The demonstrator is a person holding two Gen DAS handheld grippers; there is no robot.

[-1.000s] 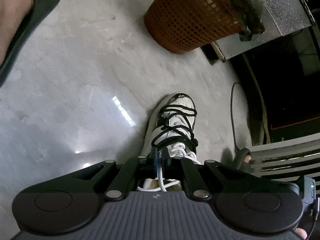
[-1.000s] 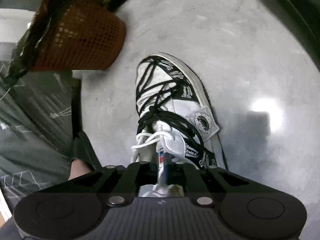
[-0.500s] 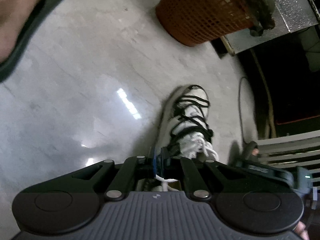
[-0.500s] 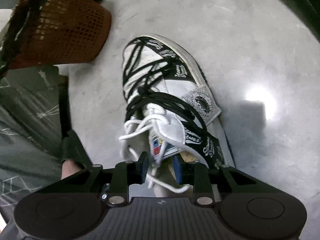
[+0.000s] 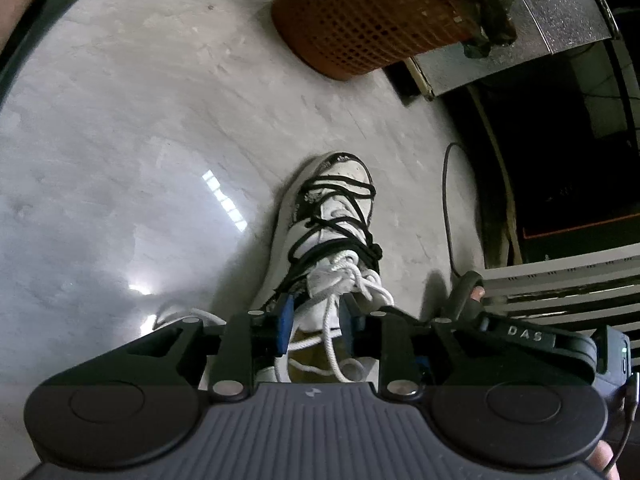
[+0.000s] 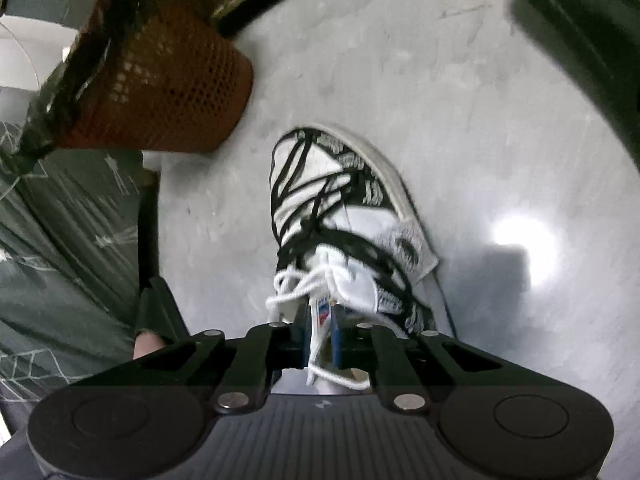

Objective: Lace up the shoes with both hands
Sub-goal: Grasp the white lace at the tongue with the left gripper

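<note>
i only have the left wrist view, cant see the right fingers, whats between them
Observer: The right gripper has its fingers closing on the shoe's tongue, at its coloured label, with white lace strands just beside.
Operator: anything on the far side of the shoe i cant see
Observer: A grey printed patch sticks out from that side of the shoe.

Probably a home: polished stone floor, orange mesh wastebasket, sandalled foot nearby.
</note>
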